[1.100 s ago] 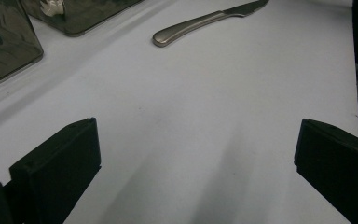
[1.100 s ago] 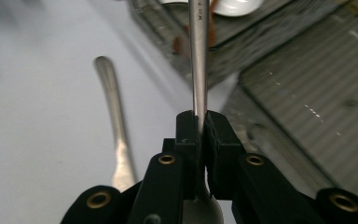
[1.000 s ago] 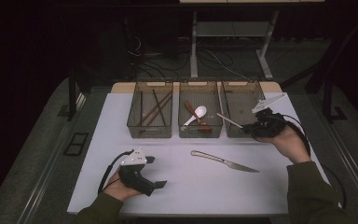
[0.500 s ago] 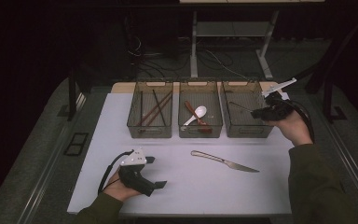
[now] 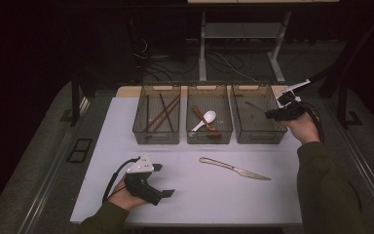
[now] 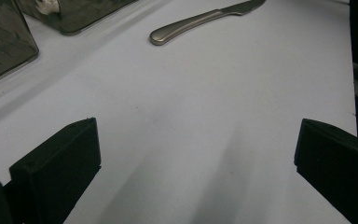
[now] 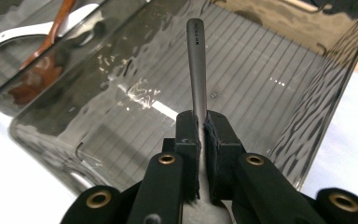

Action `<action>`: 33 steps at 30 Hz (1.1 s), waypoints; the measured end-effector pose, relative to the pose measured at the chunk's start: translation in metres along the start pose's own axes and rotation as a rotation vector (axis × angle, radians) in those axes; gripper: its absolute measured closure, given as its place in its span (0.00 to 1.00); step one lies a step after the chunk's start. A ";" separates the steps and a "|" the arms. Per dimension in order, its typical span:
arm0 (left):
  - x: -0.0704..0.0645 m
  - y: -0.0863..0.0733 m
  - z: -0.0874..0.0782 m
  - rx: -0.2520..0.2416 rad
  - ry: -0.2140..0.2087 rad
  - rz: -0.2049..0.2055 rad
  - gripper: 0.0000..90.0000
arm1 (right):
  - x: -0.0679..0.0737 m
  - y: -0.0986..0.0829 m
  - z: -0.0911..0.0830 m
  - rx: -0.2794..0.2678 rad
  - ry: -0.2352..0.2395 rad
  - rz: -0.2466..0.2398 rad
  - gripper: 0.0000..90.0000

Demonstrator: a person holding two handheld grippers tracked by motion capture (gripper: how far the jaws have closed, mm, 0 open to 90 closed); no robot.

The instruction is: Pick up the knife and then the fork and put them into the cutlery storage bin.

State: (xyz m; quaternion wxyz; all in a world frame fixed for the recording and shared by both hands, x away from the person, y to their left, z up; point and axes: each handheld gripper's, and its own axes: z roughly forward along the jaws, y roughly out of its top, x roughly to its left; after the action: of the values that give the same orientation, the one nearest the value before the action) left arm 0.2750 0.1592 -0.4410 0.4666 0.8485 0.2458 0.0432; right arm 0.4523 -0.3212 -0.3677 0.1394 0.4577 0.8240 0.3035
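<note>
The left gripper (image 5: 161,181) has stayed resting on the bench (image 5: 214,195), jaws wide apart; the right gripper (image 5: 271,115) has lifted higher over the right bin (image 5: 258,137) — clamped on a metal utensil handle (image 7: 197,70).

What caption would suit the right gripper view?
Right gripper clamps a metal utensil by one end, its handle pointing over the smoky bin.

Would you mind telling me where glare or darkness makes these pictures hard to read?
High view: dim, surroundings nearly black beyond the white table. Right gripper view: bright glints ripple across the bin wall beside the metal handle. Left gripper view: evenly lit, soft shadows beyond the jaws; knife clear.
</note>
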 end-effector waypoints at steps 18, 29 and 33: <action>-0.001 0.000 0.000 0.000 -0.005 0.003 0.00 | 0.004 0.004 0.028 0.026 0.015 0.027 0.70; -0.001 0.000 0.000 0.004 -0.002 0.004 0.00 | 0.001 -0.001 0.001 -0.077 0.046 0.058 0.50; -0.001 0.000 0.000 0.003 0.000 0.004 0.00 | 0.005 -0.004 -0.014 -0.130 0.097 0.059 0.48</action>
State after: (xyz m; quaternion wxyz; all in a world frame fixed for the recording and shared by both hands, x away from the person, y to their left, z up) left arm 0.2744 0.1588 -0.4407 0.4653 0.8497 0.2442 0.0435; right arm 0.4399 -0.3231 -0.3592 0.1196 0.4564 0.7947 0.3820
